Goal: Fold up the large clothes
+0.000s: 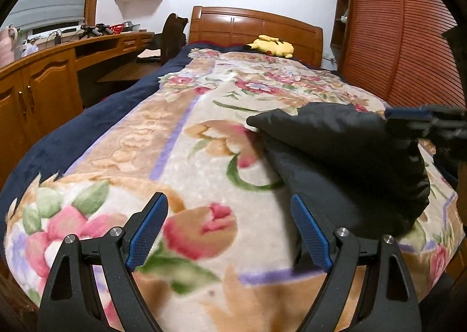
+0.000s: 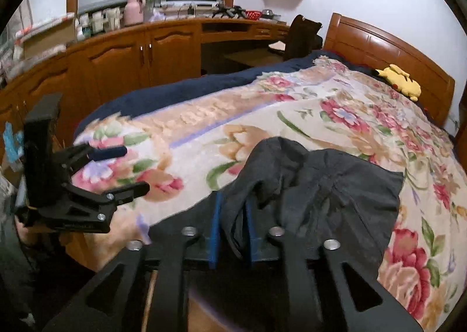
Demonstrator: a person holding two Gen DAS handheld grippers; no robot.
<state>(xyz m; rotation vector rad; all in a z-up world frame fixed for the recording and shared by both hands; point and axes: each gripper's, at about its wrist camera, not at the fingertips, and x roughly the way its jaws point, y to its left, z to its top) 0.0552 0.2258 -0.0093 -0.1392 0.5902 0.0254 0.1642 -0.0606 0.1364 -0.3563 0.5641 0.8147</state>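
Observation:
A dark grey garment (image 1: 335,151) lies bunched on the floral blanket (image 1: 181,156), at the near right part of the bed. In the right wrist view the garment (image 2: 321,180) spreads out just ahead of my right gripper (image 2: 233,200). That gripper's blue pads stand a little apart with a loose fold of the cloth between them, so it is open. From the left wrist view the right gripper (image 1: 392,118) shows at the garment's right edge. My left gripper (image 1: 227,200) hovers wide open over bare blanket, left of the garment. It holds nothing. It also shows as the left gripper (image 2: 132,168) at the bed's near left corner.
A yellow plush toy (image 1: 271,45) rests by the wooden headboard (image 1: 256,25). A navy sheet (image 1: 87,118) borders the blanket on the left. Wooden cabinets (image 2: 116,54) and a desk run along the left wall, with a dark chair (image 2: 300,37). A louvred wardrobe (image 1: 394,40) stands right of the bed.

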